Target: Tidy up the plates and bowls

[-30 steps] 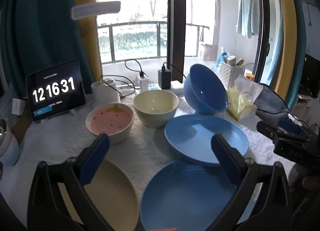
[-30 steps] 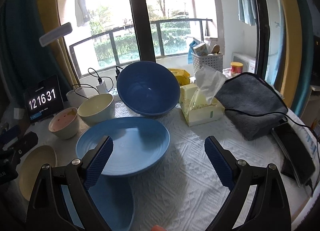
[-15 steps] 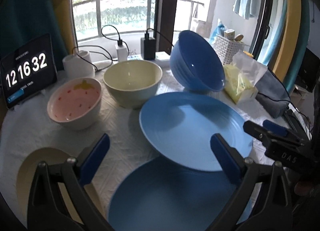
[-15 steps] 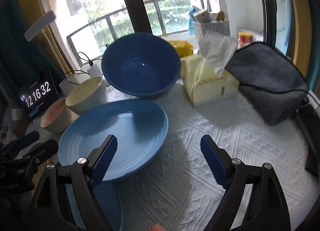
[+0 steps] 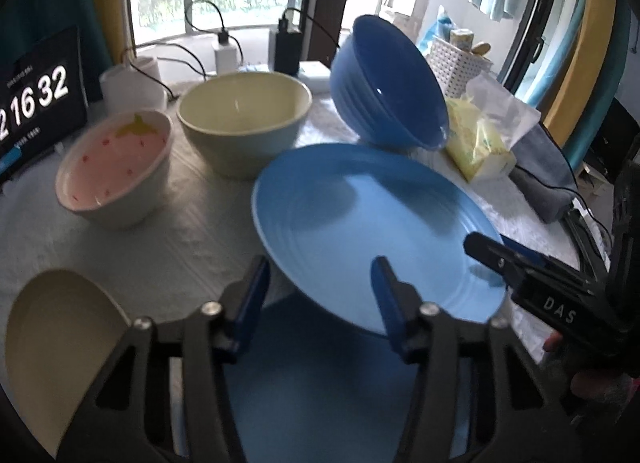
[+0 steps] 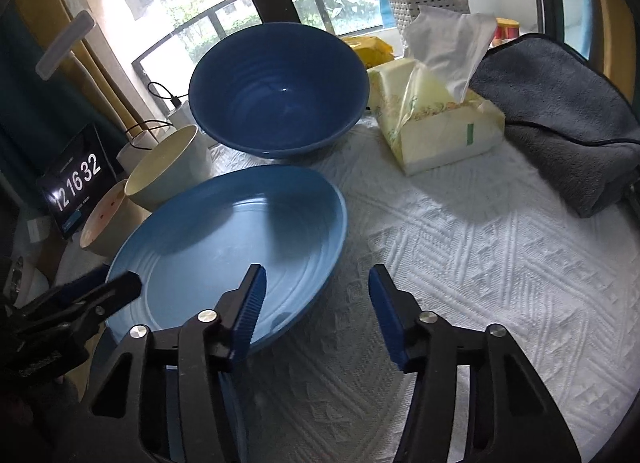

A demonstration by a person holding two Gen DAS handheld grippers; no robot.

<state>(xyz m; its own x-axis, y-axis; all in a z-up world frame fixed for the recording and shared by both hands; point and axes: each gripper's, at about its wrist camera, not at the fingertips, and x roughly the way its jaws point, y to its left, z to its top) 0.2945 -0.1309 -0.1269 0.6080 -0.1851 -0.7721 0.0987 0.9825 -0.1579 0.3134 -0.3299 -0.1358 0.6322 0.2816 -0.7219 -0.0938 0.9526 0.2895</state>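
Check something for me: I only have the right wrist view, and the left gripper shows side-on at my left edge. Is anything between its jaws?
Observer: In the left wrist view the left gripper straddles the near rim of the light blue plate. Its jaws have just been closing, but the pads do not press on it.
Operator: I glimpse blue at my bottom edge. Another plate?
Observer: Yes, a second blue plate; the light one's near rim overhangs it.
Operator: Anything left of that?
Observer: A cream plate, apart from both, on the white cloth.
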